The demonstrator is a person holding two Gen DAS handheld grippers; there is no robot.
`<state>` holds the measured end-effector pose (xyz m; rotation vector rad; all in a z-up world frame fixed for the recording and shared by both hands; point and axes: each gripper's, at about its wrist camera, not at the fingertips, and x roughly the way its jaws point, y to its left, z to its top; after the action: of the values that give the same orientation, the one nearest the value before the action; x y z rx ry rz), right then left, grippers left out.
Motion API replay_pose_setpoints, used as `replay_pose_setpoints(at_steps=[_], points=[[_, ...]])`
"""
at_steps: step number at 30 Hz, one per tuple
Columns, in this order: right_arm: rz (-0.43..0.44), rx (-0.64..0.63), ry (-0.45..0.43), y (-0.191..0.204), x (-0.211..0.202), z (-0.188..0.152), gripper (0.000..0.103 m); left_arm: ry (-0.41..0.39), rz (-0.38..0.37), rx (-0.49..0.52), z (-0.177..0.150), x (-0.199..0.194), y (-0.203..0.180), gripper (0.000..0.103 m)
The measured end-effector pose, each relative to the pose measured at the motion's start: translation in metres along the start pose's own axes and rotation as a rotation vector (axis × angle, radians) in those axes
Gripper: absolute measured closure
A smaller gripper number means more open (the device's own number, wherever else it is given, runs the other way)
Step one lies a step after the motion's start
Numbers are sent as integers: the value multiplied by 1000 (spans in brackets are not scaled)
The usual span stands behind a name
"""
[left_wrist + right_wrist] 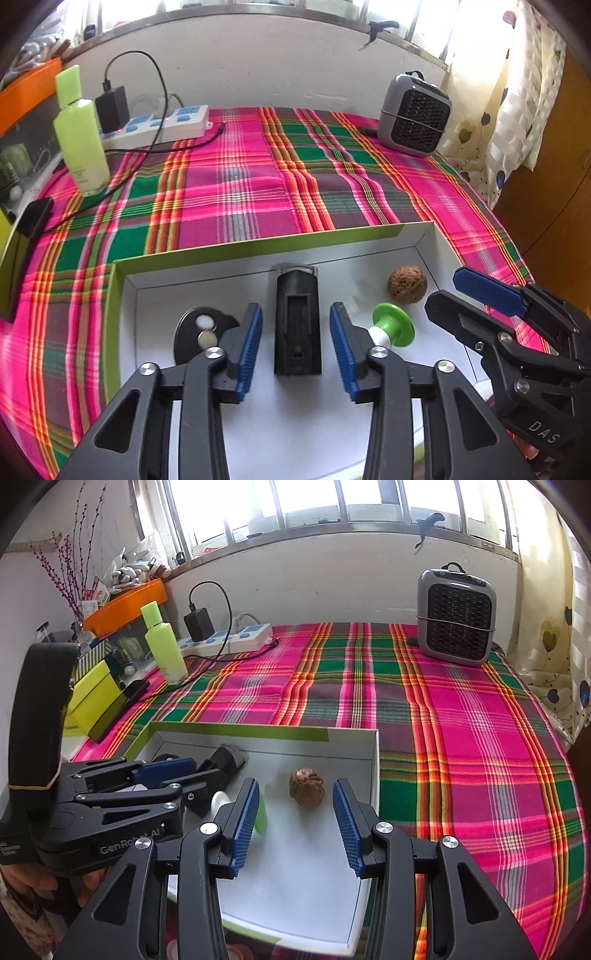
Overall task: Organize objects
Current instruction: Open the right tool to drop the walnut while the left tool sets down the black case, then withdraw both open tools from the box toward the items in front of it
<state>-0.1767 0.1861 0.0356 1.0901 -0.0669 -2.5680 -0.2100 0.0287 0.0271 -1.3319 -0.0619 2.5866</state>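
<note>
My left hand-held gripper (295,343) stands with jaws apart, the black rectangular block (297,325) lying untouched between them on the floor of the white box (369,245), which sits near the front edge of the plaid-covered desk (258,177). The block looks like stiff, light plastic with flat sides, so I judge its long sides the place to hold it. My right hand-held gripper (295,827) is also apart, empty, the walnut (307,787) just beyond it.
</note>
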Motion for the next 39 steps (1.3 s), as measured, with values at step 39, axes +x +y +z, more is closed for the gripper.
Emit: replay_pose_setpoints(at_steps=[39], points=[[-50, -9, -8, 33, -53, -62, 60, -134, 79, -14, -85, -91, -10, 60]])
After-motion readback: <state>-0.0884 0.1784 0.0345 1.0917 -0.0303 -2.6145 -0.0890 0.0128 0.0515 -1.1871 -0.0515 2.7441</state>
